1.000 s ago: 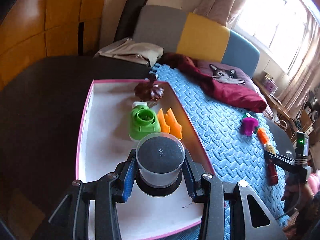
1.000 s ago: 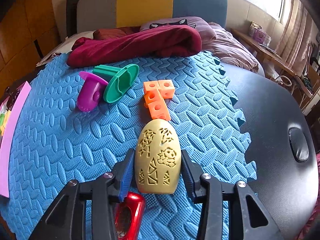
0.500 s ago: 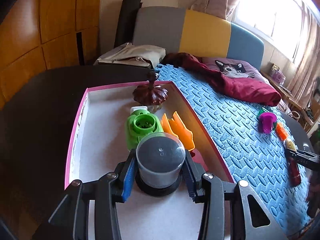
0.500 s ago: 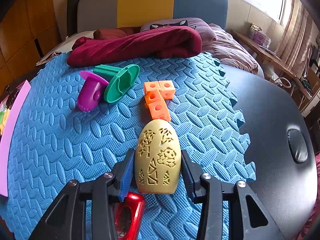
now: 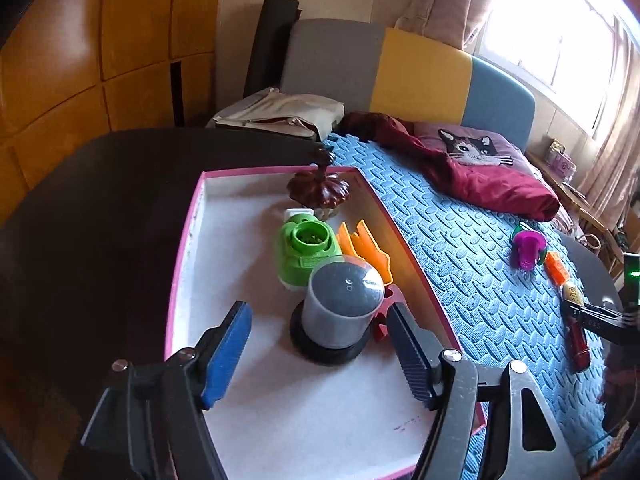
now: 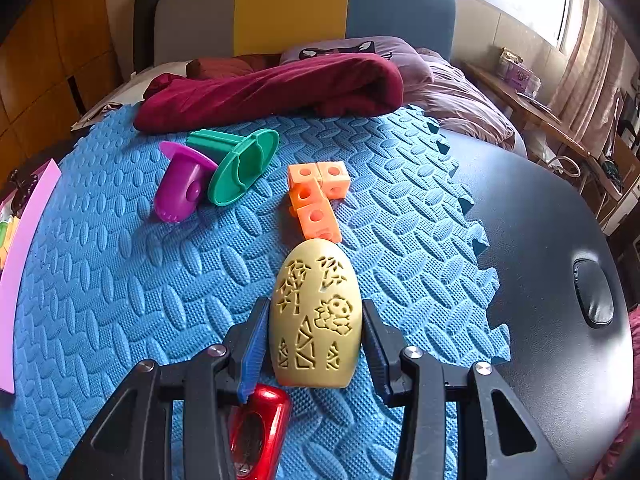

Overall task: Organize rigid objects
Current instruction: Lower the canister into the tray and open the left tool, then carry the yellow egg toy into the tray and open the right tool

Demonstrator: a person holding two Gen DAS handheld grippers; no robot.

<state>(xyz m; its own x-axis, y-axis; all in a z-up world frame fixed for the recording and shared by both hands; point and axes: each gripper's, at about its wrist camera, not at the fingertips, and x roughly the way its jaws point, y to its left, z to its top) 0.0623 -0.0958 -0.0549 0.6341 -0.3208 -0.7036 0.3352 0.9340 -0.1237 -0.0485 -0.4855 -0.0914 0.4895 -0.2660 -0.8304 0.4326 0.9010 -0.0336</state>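
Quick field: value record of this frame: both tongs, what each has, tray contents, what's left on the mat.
left tongs: open, behind the grey canister, not touching
right tongs: shut on yellow carved egg
tray: canister, green toy, orange pieces, brown ornament
blue mat: purple cup, green cup, orange cubes, red object
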